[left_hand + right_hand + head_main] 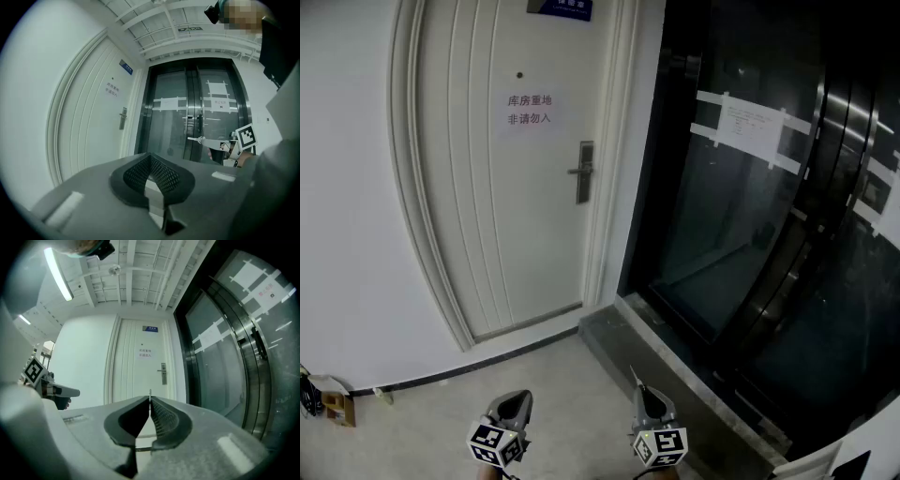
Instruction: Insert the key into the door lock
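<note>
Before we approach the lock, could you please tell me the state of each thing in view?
door: closed.
door handle: level.
glass doors: closed.
right gripper: shut on key.
key: away from the door, not inserted.
left gripper: shut, empty.

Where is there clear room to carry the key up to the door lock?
Bare floor lies open between the right gripper, the door and its lock. Crowded only at the edges: small clutter by the left wall, raised stone sill on the right.

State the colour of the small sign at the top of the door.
Blue, with white lettering. The sign shows whole in the right gripper view.
</note>
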